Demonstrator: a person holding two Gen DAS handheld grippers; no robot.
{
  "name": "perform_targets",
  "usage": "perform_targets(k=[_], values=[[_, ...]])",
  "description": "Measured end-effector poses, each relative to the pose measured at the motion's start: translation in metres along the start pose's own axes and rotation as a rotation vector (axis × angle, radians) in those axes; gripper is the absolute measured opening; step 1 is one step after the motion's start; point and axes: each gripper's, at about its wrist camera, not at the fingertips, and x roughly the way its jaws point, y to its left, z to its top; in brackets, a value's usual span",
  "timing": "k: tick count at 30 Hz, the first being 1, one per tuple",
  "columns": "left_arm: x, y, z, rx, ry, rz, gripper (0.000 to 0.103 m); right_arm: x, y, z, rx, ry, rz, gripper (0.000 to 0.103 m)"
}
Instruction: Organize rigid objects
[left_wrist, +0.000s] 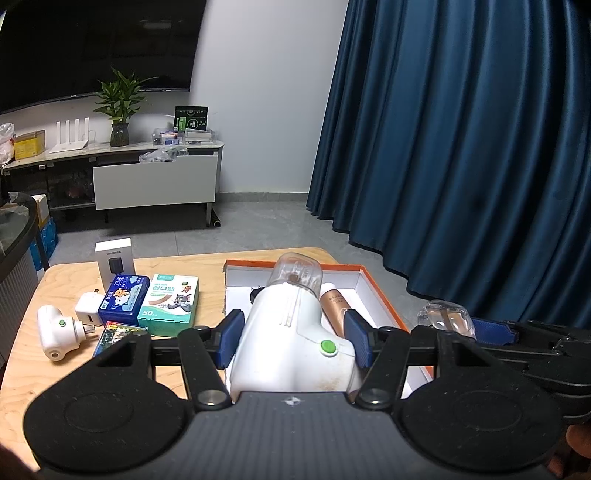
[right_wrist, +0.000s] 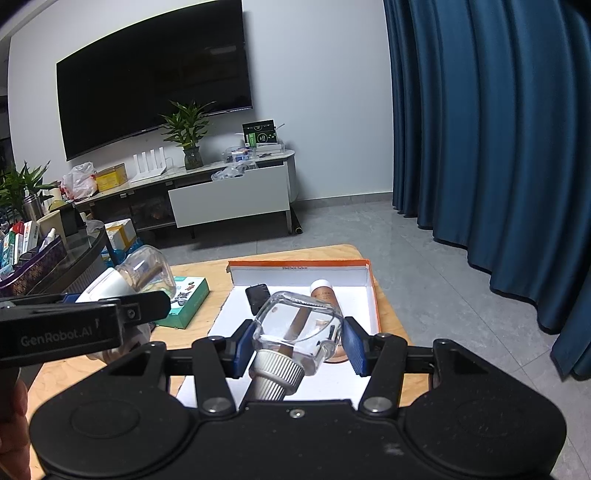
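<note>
Left claw (left_wrist: 291, 338) clamped on white plastic device with green button and clear cap (left_wrist: 291, 332), right claw (right_wrist: 295, 345) clamped on clear glass bottle with ribbed white cap (right_wrist: 295, 332), both held above orange-rimmed white box (right_wrist: 364, 291) on wooden bench (left_wrist: 70, 373).

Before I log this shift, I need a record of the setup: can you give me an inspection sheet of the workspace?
Surface: light wooden table, things on its left half.
Job's things: orange-rimmed box holding a tan bottle and a small black item.
Clutter: bandage box, blue tin, white plug-in device, white adapter, white carton.
Grippers: left gripper shut on white device with clear bottle; right gripper shut on clear glass bottle.
Cables: nothing seen.
Surroundings: blue curtain, wall television, TV cabinet, potted plant.
</note>
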Motion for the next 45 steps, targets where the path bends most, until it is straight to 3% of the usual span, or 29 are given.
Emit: perform_targets(k=[45], values=[[0.0023, 0.0042, -0.0046, -0.018, 0.008, -0.003, 0.061, 0.0017, 0.0045, -0.0032, -0.011, 0.013, 0.008, 0.062]])
